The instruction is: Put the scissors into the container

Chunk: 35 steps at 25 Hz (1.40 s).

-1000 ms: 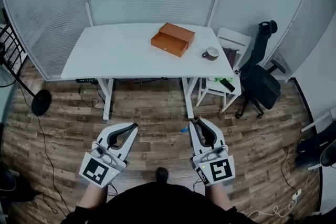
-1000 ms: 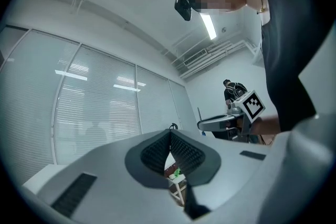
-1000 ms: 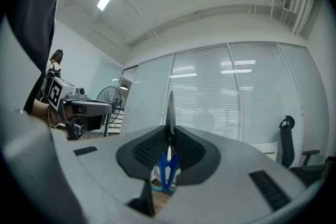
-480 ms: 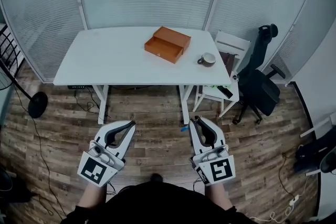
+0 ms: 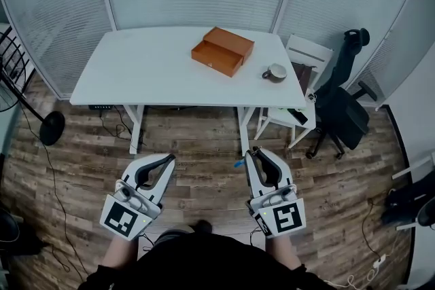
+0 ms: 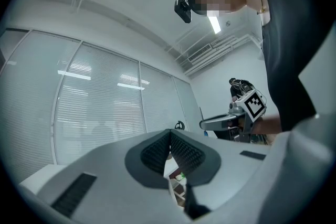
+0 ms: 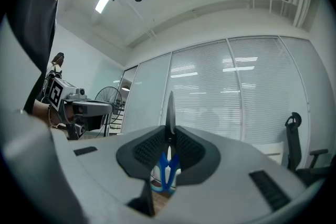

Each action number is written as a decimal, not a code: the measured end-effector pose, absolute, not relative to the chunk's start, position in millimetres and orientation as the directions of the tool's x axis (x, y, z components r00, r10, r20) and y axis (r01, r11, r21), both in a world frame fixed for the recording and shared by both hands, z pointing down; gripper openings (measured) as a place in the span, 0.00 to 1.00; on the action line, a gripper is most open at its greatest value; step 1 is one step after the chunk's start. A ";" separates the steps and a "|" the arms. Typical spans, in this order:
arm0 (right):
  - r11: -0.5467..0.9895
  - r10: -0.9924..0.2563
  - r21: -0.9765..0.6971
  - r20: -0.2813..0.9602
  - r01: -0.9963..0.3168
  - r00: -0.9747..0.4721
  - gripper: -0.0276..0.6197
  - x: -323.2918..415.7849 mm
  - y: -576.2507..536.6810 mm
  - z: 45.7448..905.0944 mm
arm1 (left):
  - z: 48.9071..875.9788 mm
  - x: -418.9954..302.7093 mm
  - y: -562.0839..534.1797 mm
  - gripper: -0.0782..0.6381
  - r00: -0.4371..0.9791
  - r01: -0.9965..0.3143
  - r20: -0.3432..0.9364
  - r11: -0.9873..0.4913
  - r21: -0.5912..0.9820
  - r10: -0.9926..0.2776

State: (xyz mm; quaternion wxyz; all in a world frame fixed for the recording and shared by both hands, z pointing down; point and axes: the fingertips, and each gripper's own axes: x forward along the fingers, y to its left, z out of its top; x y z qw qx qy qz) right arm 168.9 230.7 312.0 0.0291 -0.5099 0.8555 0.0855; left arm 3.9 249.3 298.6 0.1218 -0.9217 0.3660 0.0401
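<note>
- Blue-handled scissors [image 7: 167, 168] are clamped in the right tongs [image 7: 169, 136], whose pads are pressed onto them. In the right gripper view the dark blade rises above the pads and the handle loops hang below.
- So the scissors' long axis runs across the line of the jaws, not along their reach. In the head view only a small blue bit [image 5: 238, 163] shows, just beside the tip of the right tongs [image 5: 253, 154].
- The left tongs [image 6: 170, 136] are closed with the ridged pads meeting, and nothing shows between them. In the head view they [image 5: 170, 159] are held low on the person's left, over the wooden floor [image 5: 197, 146].
- The orange-brown container [image 5: 222, 51] sits on the white tabletop [image 5: 136, 71]. It is towards the far edge and right of the middle, with its open side facing up.
- From the right tongs the container lies straight ahead and a little to the left, well apart, with bare floor and the near edge of the tabletop between them.
- The right tongs are the nearer pair and already carry the scissors, so the reach is probably theirs.
- A cup [image 5: 275, 71] stands near the container on its right, close to the likely path.
- The scissors will probably have to be tipped so that their length goes down into the container's opening.
</note>
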 end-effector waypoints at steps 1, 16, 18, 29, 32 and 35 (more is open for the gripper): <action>0.474 -0.864 0.110 -0.132 -0.873 -0.486 0.14 165.9 230.1 312.1 | 298.3 3.0 247.8 0.13 0.728 -0.685 -0.165 -0.702 -0.194 -0.665; 0.500 -0.848 0.120 -0.135 -0.858 -0.513 0.14 160.3 221.7 306.3 | 290.9 7.6 241.5 0.13 0.741 -0.671 -0.175 -0.709 -0.216 -0.648; 0.499 -0.846 0.109 -0.152 -0.860 -0.510 0.14 165.1 219.1 302.8 | 291.0 11.0 240.3 0.13 0.743 -0.669 -0.174 -0.710 -0.219 -0.646; 0.557 -0.820 0.029 -0.141 -0.830 -0.555 0.14 165.6 210.0 313.9 | 301.0 11.3 240.1 0.13 0.717 -0.696 -0.145 -0.687 -0.208 -0.682; 0.565 -0.815 0.032 -0.136 -0.824 -0.564 0.14 163.4 208.2 316.3 | 304.9 7.9 238.3 0.13 0.708 -0.705 -0.139 -0.680 -0.201 -0.693; 0.564 -0.815 0.035 -0.133 -0.825 -0.564 0.14 162.4 205.3 318.8 | 306.5 6.8 235.7 0.13 0.705 -0.708 -0.146 -0.678 -0.199 -0.694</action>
